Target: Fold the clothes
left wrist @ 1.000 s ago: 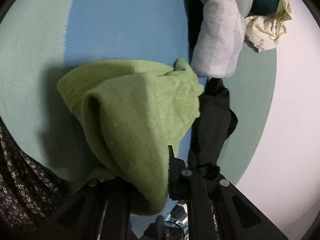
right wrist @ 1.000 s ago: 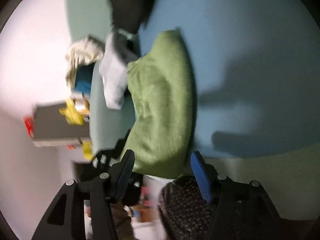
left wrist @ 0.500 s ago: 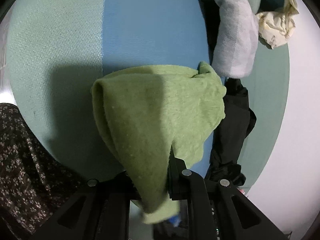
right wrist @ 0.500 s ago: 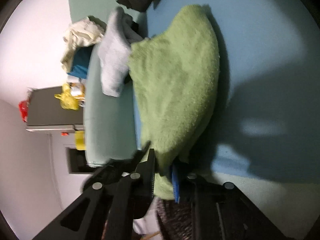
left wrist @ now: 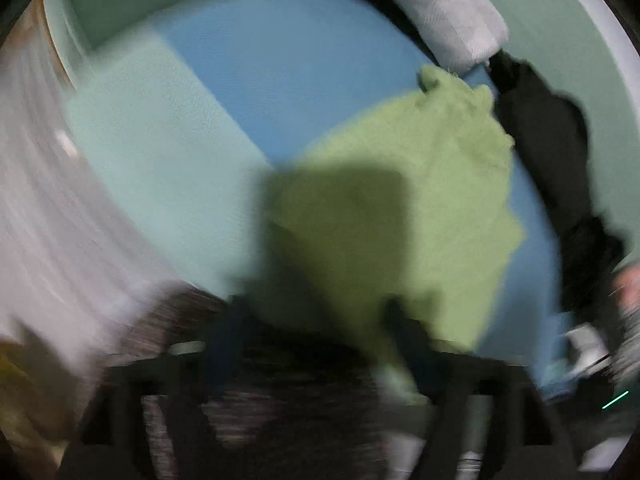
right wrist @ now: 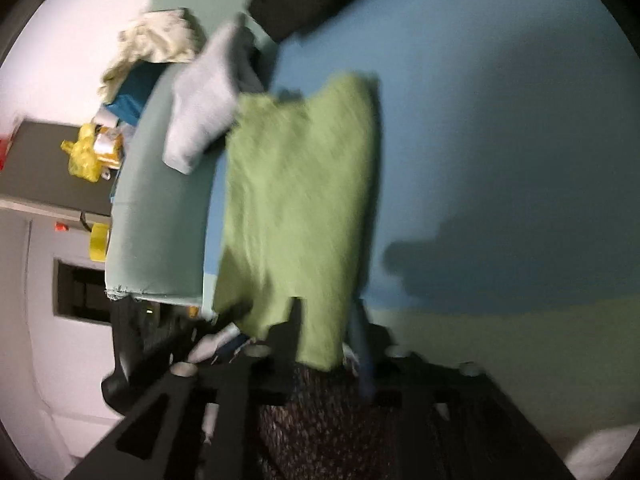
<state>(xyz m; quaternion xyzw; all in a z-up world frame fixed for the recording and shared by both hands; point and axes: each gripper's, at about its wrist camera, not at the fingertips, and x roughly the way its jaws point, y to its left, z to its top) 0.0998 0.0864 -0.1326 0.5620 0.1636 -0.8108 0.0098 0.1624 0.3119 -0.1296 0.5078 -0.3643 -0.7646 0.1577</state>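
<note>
The fuzzy green fleece cloth point(right wrist: 296, 208) lies spread on the blue-and-mint padded surface point(right wrist: 500, 140), straight ahead of both grippers. Its near edge hangs between the right gripper point(right wrist: 326, 332) fingers, whose jaws are opening; whether they pinch it I cannot tell. The left gripper point(left wrist: 316, 320), blurred, is spreading apart, fabric reaching beside its right finger.

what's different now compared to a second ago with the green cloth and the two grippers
The left gripper, shut on the green cloth a second ago, is opening and no longer pinches it. The right gripper closed on the cloth's near edge; its jaws are now opening with cloth between them. The cloth lies flatter. The grey cloth and black garment stayed beside it.
</note>
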